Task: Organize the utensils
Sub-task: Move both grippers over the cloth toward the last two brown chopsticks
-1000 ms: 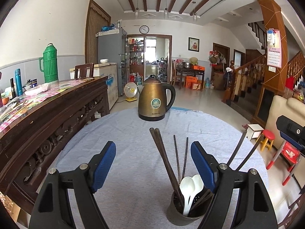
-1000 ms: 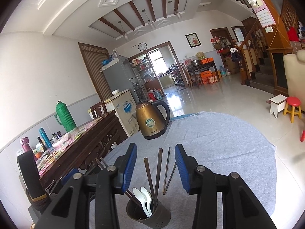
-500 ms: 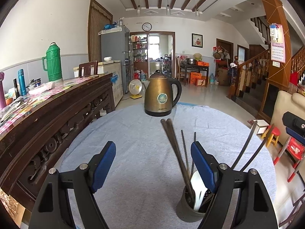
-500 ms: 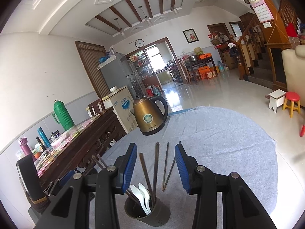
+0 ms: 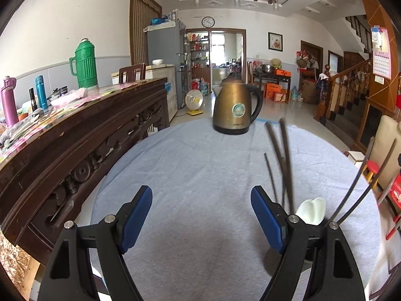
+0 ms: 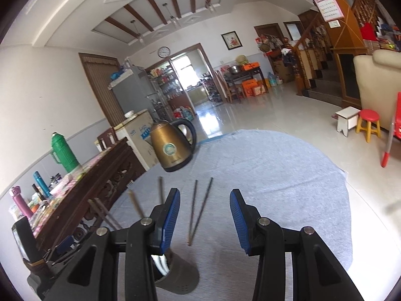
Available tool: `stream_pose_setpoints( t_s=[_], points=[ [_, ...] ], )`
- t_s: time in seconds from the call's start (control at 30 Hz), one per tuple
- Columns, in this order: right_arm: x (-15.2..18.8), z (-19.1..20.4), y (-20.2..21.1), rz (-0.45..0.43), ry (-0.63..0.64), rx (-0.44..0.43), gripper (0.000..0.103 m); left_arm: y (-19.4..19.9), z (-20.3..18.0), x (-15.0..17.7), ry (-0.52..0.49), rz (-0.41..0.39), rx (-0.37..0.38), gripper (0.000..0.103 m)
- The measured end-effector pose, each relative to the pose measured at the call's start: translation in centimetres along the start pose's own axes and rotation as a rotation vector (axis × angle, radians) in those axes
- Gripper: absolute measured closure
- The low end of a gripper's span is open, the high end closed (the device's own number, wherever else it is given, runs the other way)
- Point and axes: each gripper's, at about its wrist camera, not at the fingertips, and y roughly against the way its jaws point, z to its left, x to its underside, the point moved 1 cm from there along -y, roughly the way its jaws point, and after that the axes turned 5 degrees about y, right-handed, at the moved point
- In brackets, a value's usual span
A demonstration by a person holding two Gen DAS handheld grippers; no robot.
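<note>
Two handheld grippers are hovering over a round table covered with a pale blue cloth [image 5: 200, 175]. The left gripper [image 5: 201, 215], with its two blue-padded black fingers, is holding its jaws wide apart over bare cloth, gripping nothing. The right gripper [image 6: 205, 217] is likewise standing with jaws spread and empty.

One dark grey cylindrical utensil holder [image 6: 178, 274] is sitting on the cloth just beside and partly behind the right gripper's left finger; in the left wrist view it is mostly hidden behind the left gripper's right finger. Two white plastic spoons [image 5: 312, 210] are standing in the holder, bowls upward and overlapping. Several dark chopsticks in the holder [image 5: 283, 155] are leaning outward; at least four are showing in the left wrist view, though blur is making an exact count uncertain.

One pair of dark chopsticks lying loose on the cloth [image 6: 199, 209] is resting between the right gripper's fingers, the two sticks meeting at their near ends and apart from the holder.

One bronze-coloured metal electric kettle [image 5: 235, 107] is standing upright at the far side of the table. One carved dark wooden sideboard [image 5: 75, 145] is running along the left, bearing one green thermos jug [image 5: 85, 64].
</note>
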Motion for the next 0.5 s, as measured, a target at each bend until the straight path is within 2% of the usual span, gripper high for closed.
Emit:
stream_pose_setpoints(
  t_s=[0.27,0.5],
  points=[
    [2.6,-2.6,-2.9,0.108,-0.033,0.045,0.059,-2.7,0.7,2.1,0.000,0.098,-0.026,0.022],
    [4.6,-3.5,-5.4,0.189,-0.041,0.072,0.059,-4.2,1.2,3.0,0.005,0.141,-0.035,0.022]
  ],
)
